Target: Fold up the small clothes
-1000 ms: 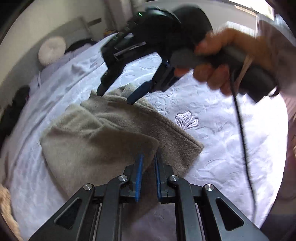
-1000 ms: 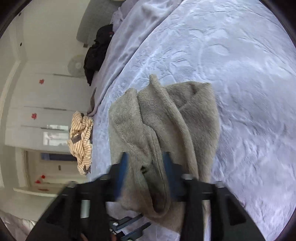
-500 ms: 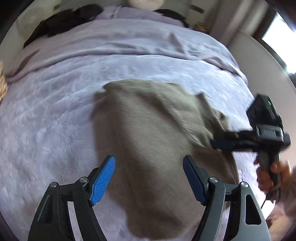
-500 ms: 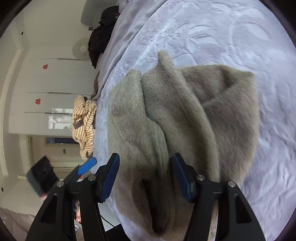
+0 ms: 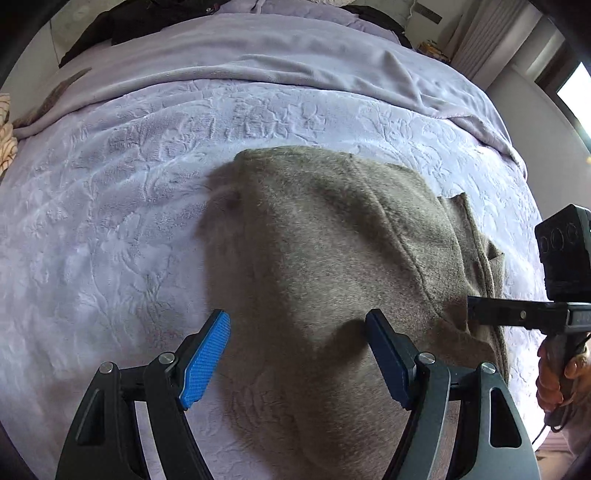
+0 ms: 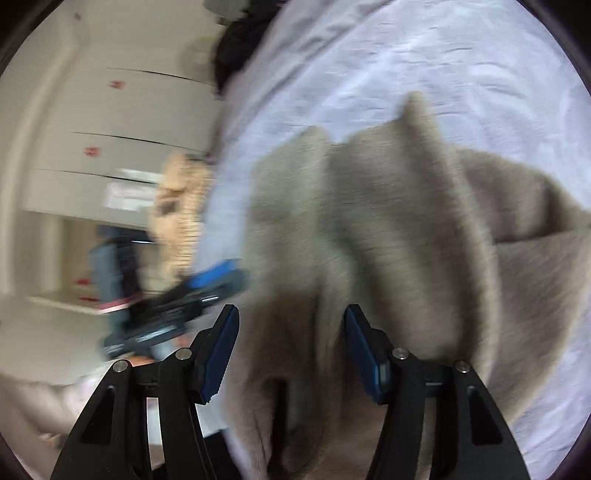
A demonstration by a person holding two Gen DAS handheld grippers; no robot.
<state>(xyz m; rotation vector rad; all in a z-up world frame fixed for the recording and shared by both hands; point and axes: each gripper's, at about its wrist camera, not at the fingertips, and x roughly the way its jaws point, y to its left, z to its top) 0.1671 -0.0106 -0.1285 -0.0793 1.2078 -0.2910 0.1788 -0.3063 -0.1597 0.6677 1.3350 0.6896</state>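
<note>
Garment [image 5: 332, 258]: grey-brown fleece piece, lying folded over on lavender embossed bedspread [image 5: 110, 221], roughly mid-bed. Left wrist view: left gripper [image 5: 299, 354] jaws wide apart, nothing held; blue pads sit above the near part of the garment, one pad over the cloth's left edge, the other over its middle. Contact with the fabric cannot be judged. A folded edge runs diagonally across the garment's right side, with a lower layer sticking out beyond it. Right gripper [image 5: 476, 314] enters from the right edge, fingers level at the garment's right border; hand [image 5: 554, 373] on its handle. Plain lilac blanket [image 5: 295, 55] bunched across the far end of the bed; dark clothing [image 5: 122, 22] beyond it.

Right wrist view (motion-blurred): right gripper [image 6: 291, 350] jaws open wide, empty, straddling a raised ridge of the garment [image 6: 406, 240]. Left gripper [image 6: 218, 280] visible at left, blurred, near the garment's edge. Striped cream cloth [image 6: 181, 221] at the bed's side; white cabinet doors [image 6: 92, 147] behind.
</note>
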